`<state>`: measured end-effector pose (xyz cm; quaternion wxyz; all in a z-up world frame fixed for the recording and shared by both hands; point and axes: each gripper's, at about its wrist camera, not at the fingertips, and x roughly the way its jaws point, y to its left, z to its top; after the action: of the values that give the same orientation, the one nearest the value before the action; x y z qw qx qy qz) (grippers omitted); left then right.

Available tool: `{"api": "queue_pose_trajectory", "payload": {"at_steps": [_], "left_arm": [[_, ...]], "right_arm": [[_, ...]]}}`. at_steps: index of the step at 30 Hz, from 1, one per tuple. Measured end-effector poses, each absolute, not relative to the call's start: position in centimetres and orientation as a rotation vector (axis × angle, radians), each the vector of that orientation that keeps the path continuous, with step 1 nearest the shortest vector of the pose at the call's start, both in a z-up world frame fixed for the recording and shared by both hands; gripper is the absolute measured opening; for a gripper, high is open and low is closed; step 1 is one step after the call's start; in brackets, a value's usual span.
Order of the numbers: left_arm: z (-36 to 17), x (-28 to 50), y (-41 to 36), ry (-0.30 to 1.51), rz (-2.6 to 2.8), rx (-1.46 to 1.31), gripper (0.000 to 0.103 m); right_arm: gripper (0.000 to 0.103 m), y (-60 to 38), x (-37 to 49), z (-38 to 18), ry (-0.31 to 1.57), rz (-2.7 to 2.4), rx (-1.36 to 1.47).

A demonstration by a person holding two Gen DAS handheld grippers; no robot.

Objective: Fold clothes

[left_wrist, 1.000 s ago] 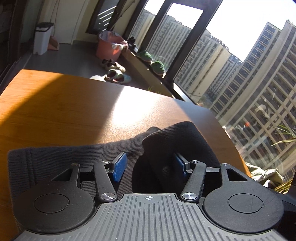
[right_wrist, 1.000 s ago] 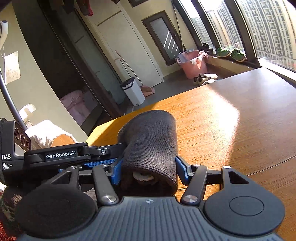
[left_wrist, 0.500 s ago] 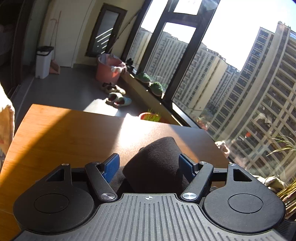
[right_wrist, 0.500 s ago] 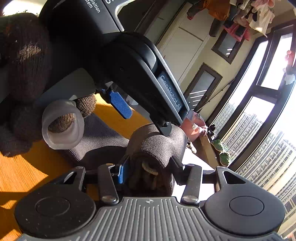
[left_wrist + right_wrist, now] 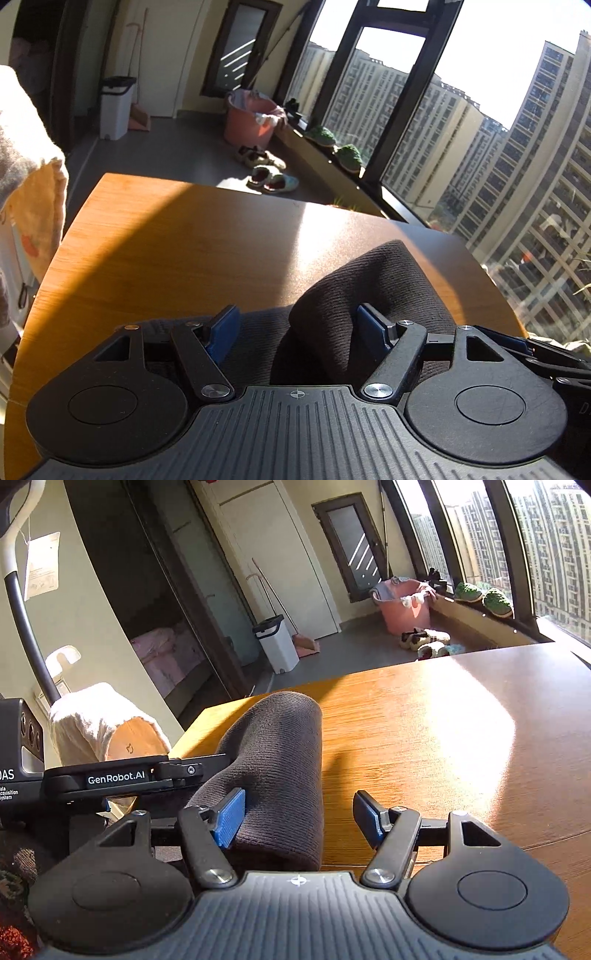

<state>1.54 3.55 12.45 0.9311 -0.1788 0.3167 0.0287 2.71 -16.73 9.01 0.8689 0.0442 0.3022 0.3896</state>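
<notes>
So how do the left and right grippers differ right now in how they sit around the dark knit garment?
The left gripper has a raised hump of the dark knit garment filling the right part of its gap; the right gripper has a rolled fold against its left pad, with bare wooden table showing on the other side. Both have their jaws open.

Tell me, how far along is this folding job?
Partly done: the dark knit garment already lies doubled over in a roll on the wooden table. Both the left gripper and right gripper stand open around it. Flattening and tidying the fold seems left.
</notes>
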Motion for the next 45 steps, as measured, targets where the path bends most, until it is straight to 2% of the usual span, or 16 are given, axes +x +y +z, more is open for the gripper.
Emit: {"api": "queue_pose_trajectory", "payload": {"at_steps": [3, 7, 11, 16, 20, 28, 30, 33, 35, 37, 40, 43, 44, 45], "left_arm": [[12.6, 1.5, 3.5, 0.648, 0.07, -0.333, 0.076], [12.5, 1.5, 3.7, 0.653, 0.071, -0.338, 0.076], [12.6, 1.5, 3.5, 0.654, 0.077, -0.334, 0.076], [12.5, 2.7, 2.7, 0.65, 0.041, -0.361, 0.076], [12.8, 3.6, 1.2, 0.641, -0.017, -0.373, 0.076], [14.4, 2.0, 2.3, 0.586, -0.028, -0.403, 0.079], [14.7, 1.9, 2.2, 0.581, -0.02, -0.385, 0.079], [14.3, 2.3, 1.9, 0.598, 0.009, -0.318, 0.08], [13.6, 2.4, 1.8, 0.611, 0.029, -0.279, 0.08], [13.2, 2.5, 2.1, 0.623, 0.045, -0.274, 0.08], [12.7, 2.3, 2.9, 0.636, 0.043, -0.317, 0.081], [12.5, 2.1, 3.3, 0.634, 0.032, -0.351, 0.082], [12.5, 2.1, 3.4, 0.629, 0.028, -0.36, 0.082], [12.5, 2.0, 3.6, 0.622, 0.03, -0.365, 0.082]], "right_arm": [[0.065, -17.8, 4.2, 8.5, 0.696, 0.811, 0.218], [0.068, -17.3, 3.3, 8.0, 0.692, 0.82, 0.253], [0.048, -18.1, 3.5, 8.3, 0.703, 0.818, 0.29], [0.04, -20.5, 4.4, 10.0, 0.678, 0.783, 0.273], [0.037, -20.0, 3.2, 12.2, 0.57, 0.699, 0.023], [0.039, -13.2, -3.0, 11.1, 0.388, 0.755, -0.465], [0.04, -12.3, -3.9, 11.0, 0.357, 0.765, -0.509], [0.048, -13.0, -3.5, 11.7, 0.366, 0.789, -0.419], [0.071, -14.2, -2.8, 12.2, 0.375, 0.772, -0.313], [0.081, -14.8, -1.8, 11.8, 0.416, 0.763, -0.209], [0.081, -15.3, 0.0, 10.4, 0.497, 0.763, -0.063], [0.071, -15.7, 1.6, 9.2, 0.564, 0.756, 0.066], [0.058, -15.7, 1.6, 9.1, 0.556, 0.746, 0.069], [0.053, -16.0, 1.8, 9.2, 0.553, 0.745, 0.083]]}}
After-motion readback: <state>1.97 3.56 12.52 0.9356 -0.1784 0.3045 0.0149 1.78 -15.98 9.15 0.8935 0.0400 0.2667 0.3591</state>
